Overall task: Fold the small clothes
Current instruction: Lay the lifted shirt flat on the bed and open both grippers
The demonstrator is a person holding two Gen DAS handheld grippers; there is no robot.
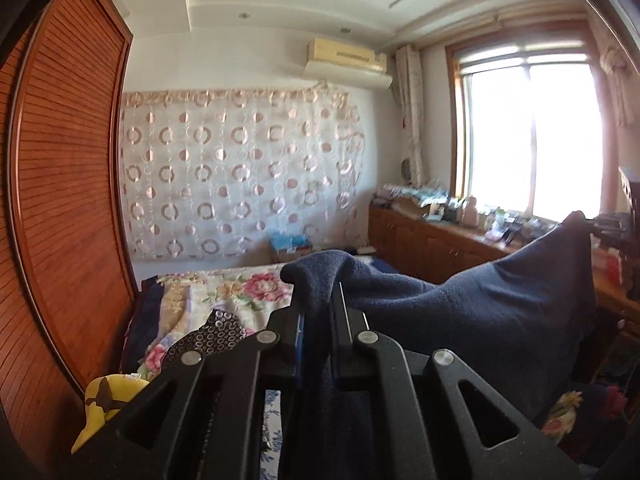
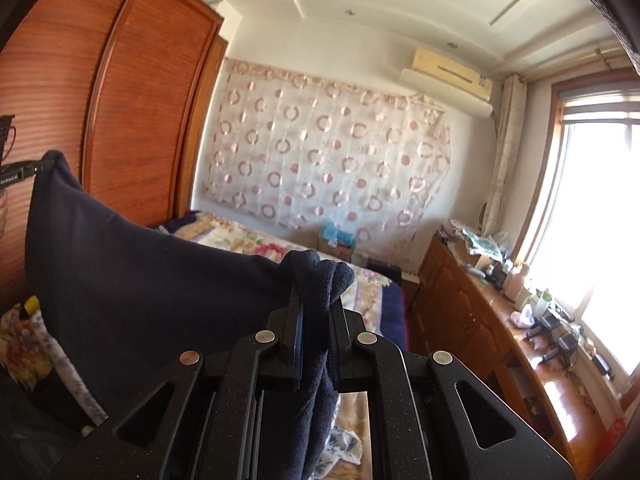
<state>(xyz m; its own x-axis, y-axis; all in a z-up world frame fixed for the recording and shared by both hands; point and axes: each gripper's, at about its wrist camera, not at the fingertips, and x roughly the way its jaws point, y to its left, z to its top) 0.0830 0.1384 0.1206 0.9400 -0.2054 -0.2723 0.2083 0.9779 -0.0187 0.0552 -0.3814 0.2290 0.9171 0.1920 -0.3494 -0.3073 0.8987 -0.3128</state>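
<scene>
Left wrist view shows the left gripper (image 1: 318, 292) with its jaws nearly together, clamped on one bunched corner of a navy blue garment (image 1: 480, 304). From that corner the cloth runs off to the right and rises to a second peak, where the other gripper's dark tip (image 1: 608, 226) pinches it. Right wrist view gives the mirror of this: the right gripper (image 2: 316, 292) is narrowed onto its own bunched corner of the navy cloth (image 2: 140, 280), and the fabric stretches away to the left, up to a far corner nipped by the left gripper's tip (image 2: 38, 168). The garment hangs in the air between the two tools, sagging in the middle, above a bed with a floral quilt (image 1: 240, 284). A wooden slatted wardrobe (image 1: 68, 200) stands on the left, a sheer curtain with pink circles (image 1: 240, 180) covers the far wall under an air conditioner (image 1: 348, 60), and a low wooden cabinet (image 2: 480, 312) crowded with small items runs beneath the bright window (image 1: 532, 136). A yellow soft toy (image 1: 104, 404) lies at the quilt's near edge.
</scene>
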